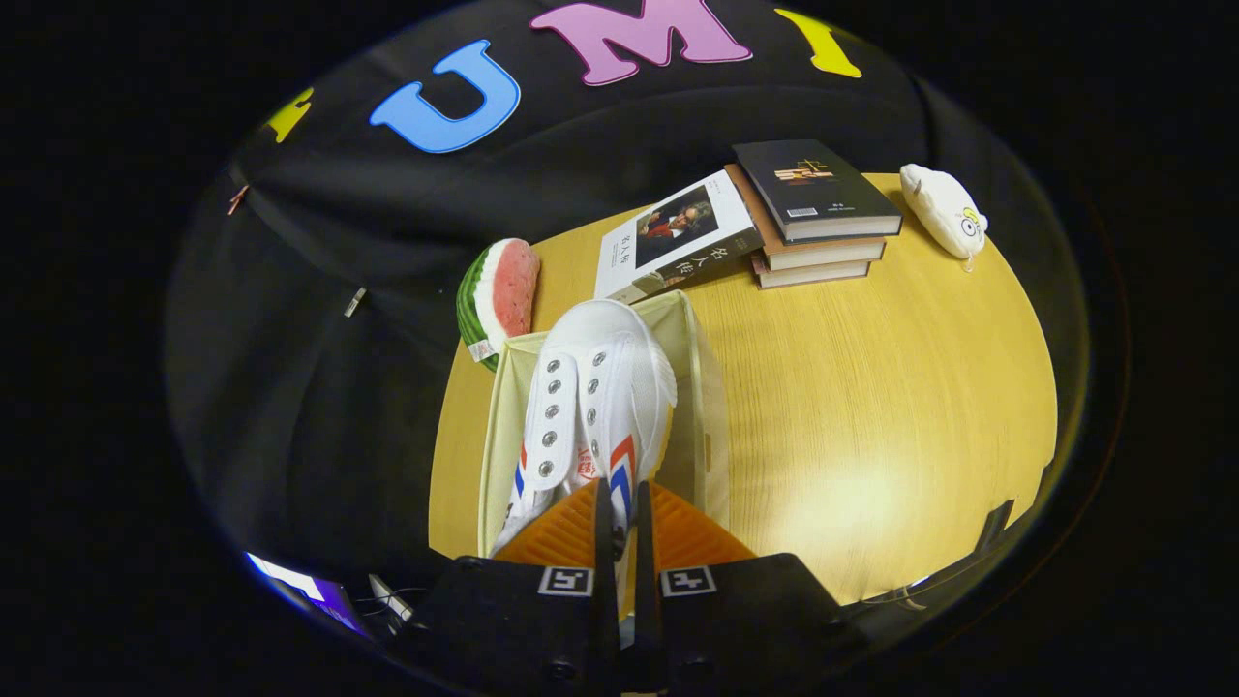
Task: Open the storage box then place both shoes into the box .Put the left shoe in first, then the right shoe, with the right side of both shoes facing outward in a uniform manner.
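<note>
While the white shoe (595,407) was held over the open storage box (494,426), toe pointing away, the gripper (624,523) was seen nearly closed, its orange fingers (566,532) pinching the heel edge; whether another shoe lay beneath could not be told; a thin pinch was judged risky, since the shoe could twist and catch on the box wall beside the table (871,387).

A light wooden table (871,387) carries a pale open storage box (711,407) near its left side. Behind the box stands a watermelon-slice toy (501,295). Farther back lie an open-faced book (673,242), a stack of books (818,218), and a small white plush toy (944,208).
</note>
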